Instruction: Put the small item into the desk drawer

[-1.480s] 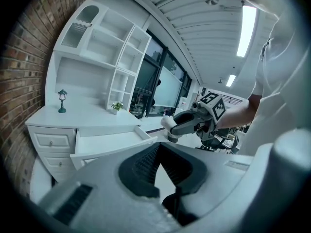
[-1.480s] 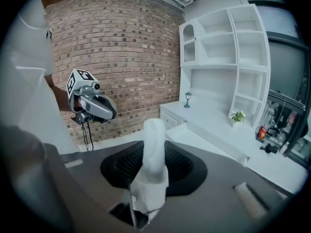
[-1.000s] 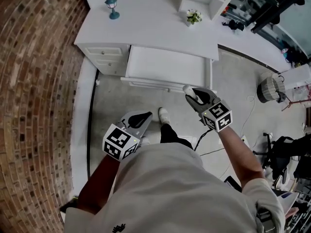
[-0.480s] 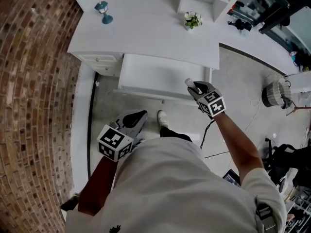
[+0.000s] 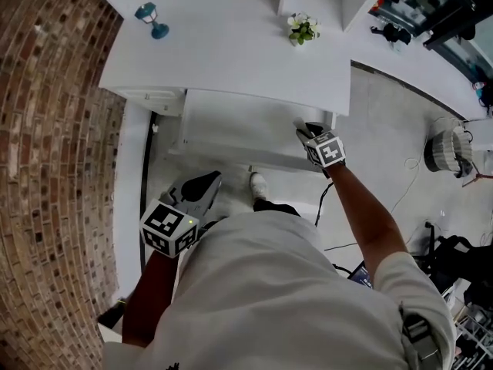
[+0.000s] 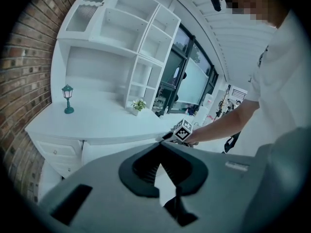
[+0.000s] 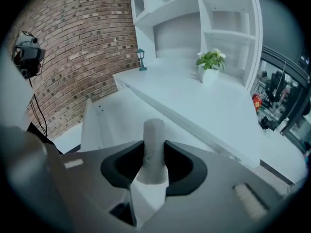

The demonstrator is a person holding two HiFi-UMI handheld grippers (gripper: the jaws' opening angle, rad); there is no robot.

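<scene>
A white desk [image 5: 223,52] has its wide drawer [image 5: 239,122] pulled out, its inside bare and white. My right gripper [image 5: 306,132] hangs over the drawer's right front part, shut on the small item [image 5: 298,124], a short white cylinder. In the right gripper view the item [image 7: 154,130] stands up between the dark pads of the right gripper [image 7: 155,152], with the drawer [image 7: 109,118] ahead and below. My left gripper [image 5: 199,187] is held low beside the person's left leg, short of the drawer. Seen in its own view, the left gripper [image 6: 159,152] is shut with nothing in it.
On the desk top stand a small teal lamp [image 5: 149,18] and a potted plant [image 5: 303,28] by the white shelf unit [image 7: 218,18]. A brick wall [image 5: 54,129] runs along the left. A shoe [image 5: 258,182] is under the drawer front; a basket [image 5: 443,149] sits right.
My right gripper has carried the white item forward from in front of the drawer to over its right front part. The left gripper has stayed low.
</scene>
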